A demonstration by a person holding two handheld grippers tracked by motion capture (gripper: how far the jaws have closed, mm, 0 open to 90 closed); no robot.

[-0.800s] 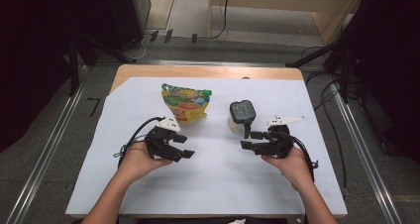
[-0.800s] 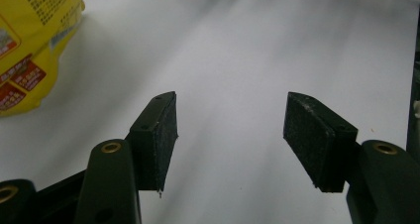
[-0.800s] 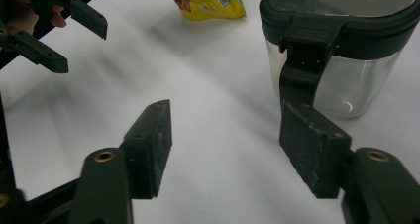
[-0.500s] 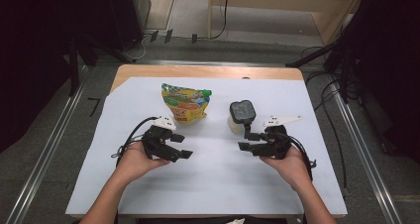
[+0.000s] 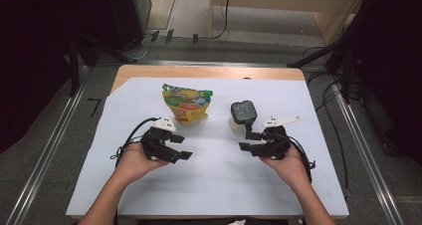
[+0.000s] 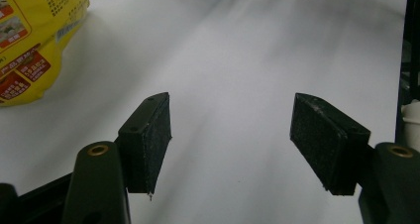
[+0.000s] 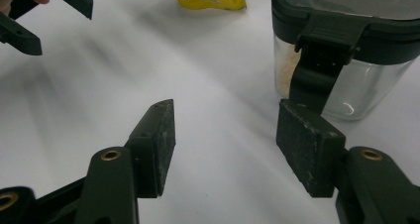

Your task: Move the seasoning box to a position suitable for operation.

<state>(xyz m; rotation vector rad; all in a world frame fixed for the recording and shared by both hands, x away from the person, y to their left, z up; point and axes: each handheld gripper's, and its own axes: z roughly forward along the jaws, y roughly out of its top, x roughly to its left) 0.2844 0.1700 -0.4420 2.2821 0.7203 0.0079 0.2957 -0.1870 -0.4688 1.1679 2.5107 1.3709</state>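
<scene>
A white sheet (image 5: 214, 185) covers the wooden table (image 5: 209, 71); on it, toward the far side, stands a yellow snack pouch (image 5: 186, 103), and to its right a clear container (image 5: 242, 116) with a dark latched lid, a little pale content inside; the left gripper (image 5: 183, 154) hovers just in front of the pouch, jaws spread, nothing between them; the right gripper (image 5: 247, 141) sits just beside the container, jaws likewise spread and empty, one pad (image 7: 308, 147) near the container's latch (image 7: 317, 65).
</scene>
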